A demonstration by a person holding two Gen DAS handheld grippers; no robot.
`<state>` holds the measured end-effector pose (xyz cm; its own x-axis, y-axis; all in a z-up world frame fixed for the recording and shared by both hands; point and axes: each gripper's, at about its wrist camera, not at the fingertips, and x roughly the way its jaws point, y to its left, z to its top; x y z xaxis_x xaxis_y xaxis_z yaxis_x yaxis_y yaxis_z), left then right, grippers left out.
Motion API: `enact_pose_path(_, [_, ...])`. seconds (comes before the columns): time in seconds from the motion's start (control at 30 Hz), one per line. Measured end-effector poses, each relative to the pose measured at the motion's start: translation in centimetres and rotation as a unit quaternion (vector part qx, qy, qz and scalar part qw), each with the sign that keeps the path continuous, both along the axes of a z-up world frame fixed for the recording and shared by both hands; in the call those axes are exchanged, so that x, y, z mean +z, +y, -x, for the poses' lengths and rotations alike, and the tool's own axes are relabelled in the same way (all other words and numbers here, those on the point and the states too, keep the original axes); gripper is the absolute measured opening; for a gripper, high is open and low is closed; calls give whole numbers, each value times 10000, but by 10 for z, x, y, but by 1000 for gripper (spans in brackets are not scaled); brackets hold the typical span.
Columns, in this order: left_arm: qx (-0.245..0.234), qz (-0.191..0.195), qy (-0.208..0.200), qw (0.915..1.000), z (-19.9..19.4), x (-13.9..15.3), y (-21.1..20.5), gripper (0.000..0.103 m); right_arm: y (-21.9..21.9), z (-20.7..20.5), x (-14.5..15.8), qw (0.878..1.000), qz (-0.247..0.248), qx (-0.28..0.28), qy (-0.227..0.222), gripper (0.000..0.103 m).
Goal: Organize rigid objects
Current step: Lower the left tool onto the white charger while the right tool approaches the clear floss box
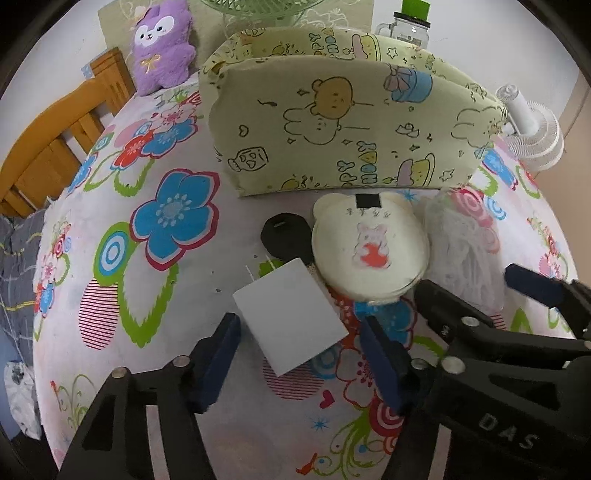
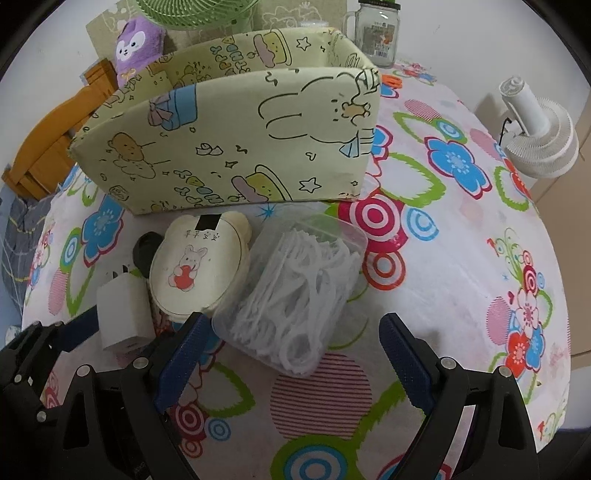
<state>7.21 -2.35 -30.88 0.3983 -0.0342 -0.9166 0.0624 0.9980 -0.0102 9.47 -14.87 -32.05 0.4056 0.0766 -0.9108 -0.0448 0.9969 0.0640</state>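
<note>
A white charger block lies on the flowered tablecloth, between the open jaws of my left gripper, not gripped. It also shows in the right wrist view. Behind it lie a cream bear-shaped case and a black object. A clear box of white floss picks lies just ahead of my open right gripper, which holds nothing. A yellow-green cartoon-print fabric bin stands behind all of them.
A purple plush, a green fan and a glass jar stand at the back. A white clip fan sits at the right table edge. A wooden chair stands at left.
</note>
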Motion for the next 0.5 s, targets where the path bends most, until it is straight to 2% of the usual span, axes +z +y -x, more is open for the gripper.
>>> enact_pose_path(0.17, [69, -15, -53, 10000, -2, 1, 1, 54, 0, -9, -5, 10000, -25, -37, -4, 95])
enact_pose_path(0.33, [83, 16, -16, 10000, -4, 2, 2, 53, 6, -16, -4, 9999, 37, 76, -55, 93])
enact_pose_path(0.37, [82, 22, -12, 10000, -5, 2, 3, 53, 8, -17, -3, 9999, 14, 130, -96, 87])
enact_pose_path(0.43, [85, 29, -1, 10000, -5, 2, 3, 53, 9, -17, 0, 9997, 134, 130, -163, 82])
enact_pose_path(0.5, [105, 49, 11, 9999, -6, 2, 4, 53, 10, -15, 4, 9993, 249, 108, -275, 69])
